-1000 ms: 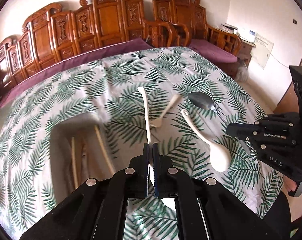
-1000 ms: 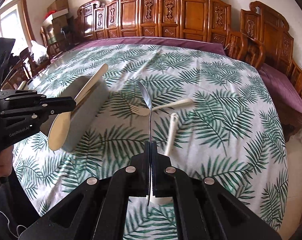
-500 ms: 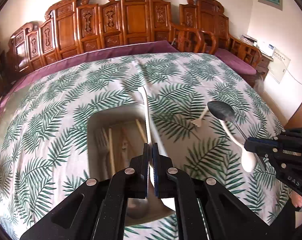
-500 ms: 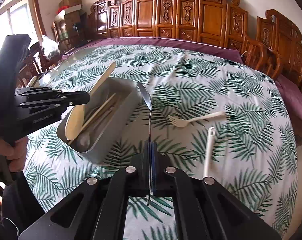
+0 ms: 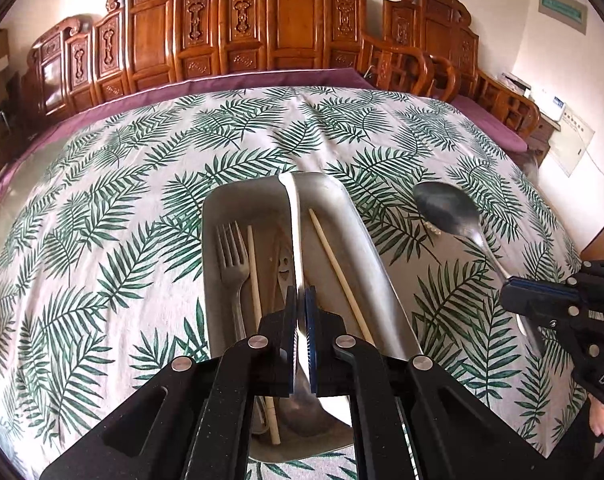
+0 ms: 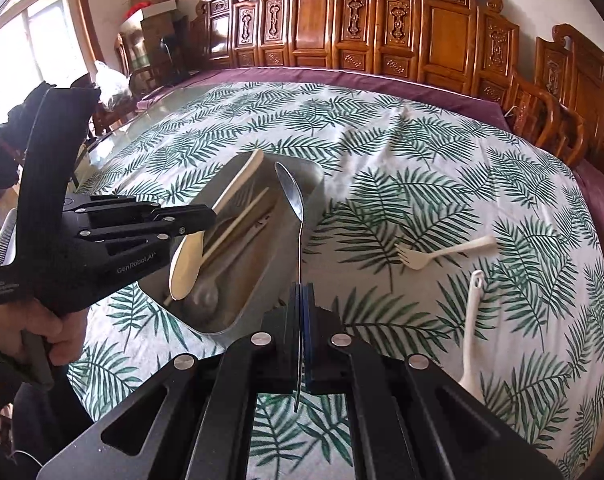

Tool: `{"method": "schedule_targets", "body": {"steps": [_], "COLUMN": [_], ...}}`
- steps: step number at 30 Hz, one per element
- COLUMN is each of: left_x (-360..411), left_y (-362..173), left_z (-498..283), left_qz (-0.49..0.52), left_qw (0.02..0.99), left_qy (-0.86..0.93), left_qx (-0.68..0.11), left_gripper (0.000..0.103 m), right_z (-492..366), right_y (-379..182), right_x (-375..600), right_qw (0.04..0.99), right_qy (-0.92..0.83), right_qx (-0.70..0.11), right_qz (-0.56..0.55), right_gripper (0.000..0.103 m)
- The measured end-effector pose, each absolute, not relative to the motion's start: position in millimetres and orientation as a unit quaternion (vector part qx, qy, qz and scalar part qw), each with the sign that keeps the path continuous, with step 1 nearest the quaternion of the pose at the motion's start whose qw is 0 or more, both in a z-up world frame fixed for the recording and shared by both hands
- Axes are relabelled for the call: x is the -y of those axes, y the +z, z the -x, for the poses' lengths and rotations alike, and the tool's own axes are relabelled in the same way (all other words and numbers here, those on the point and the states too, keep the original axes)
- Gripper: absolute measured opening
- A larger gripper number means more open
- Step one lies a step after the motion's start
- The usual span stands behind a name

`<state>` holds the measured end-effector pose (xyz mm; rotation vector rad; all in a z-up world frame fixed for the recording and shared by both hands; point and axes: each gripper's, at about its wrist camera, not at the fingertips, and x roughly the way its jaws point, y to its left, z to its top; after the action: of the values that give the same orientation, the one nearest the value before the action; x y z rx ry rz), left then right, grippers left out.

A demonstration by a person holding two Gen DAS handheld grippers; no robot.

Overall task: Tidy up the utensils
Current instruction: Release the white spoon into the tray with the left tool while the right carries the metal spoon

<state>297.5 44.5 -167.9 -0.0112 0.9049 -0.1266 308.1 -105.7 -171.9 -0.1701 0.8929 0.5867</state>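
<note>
Leafy tablecloth (image 6: 422, 168); white ladle (image 6: 470, 336) bowl behind right claw (image 6: 300, 316).

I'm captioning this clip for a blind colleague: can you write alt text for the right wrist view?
The right claw, shut on a metal spoon, holds it over a metal tray of utensils, where the left claw holds a cream spoon. A cream fork and a white spoon lie on the leaf-print tablecloth.

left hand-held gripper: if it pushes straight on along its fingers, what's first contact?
Likely the metal tray: the left hand-held gripper, shut on the cream spoon, points down into it. Depth is unclear; the chopstick inside could come first.
</note>
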Motion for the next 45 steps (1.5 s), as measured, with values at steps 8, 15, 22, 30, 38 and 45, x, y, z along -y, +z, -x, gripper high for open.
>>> {"method": "schedule_targets", "body": {"steps": [8, 15, 22, 30, 38, 45], "left_x": [-62, -82, -102, -121, -129, -125], "left_y": [-154, -140, -130, -124, -125, -125], "left_z": [-287, -275, -263, -255, -251, -248], "left_qz": [0.011, 0.011, 0.015, 0.022, 0.020, 0.016], "left_qw": [0.904, 0.909, 0.913, 0.917, 0.918, 0.918], "left_qy": [-0.064, -0.058, -0.052, -0.044, -0.037, -0.039], "left_qx": [-0.422, -0.413, -0.404, -0.396, -0.395, -0.394], "left_gripper": [0.004, 0.004, 0.005, 0.007, 0.008, 0.008], "right_z": [-314, -323, -336, -342, -356, -360], "right_y": [-172, -179, -189, -202, -209, -202], "right_x": [79, 46, 18, -7, -11, 0], "right_qw": [0.853, 0.846, 0.837, 0.830, 0.833, 0.834], "right_qy": [0.287, 0.293, 0.293, 0.288, 0.262, 0.271], "right_qx": [-0.429, -0.438, -0.455, -0.471, -0.482, -0.478], "right_qz": [0.083, 0.080, 0.081, 0.082, 0.072, 0.048], "right_gripper": [0.002, 0.002, 0.002, 0.002, 0.002, 0.005]}}
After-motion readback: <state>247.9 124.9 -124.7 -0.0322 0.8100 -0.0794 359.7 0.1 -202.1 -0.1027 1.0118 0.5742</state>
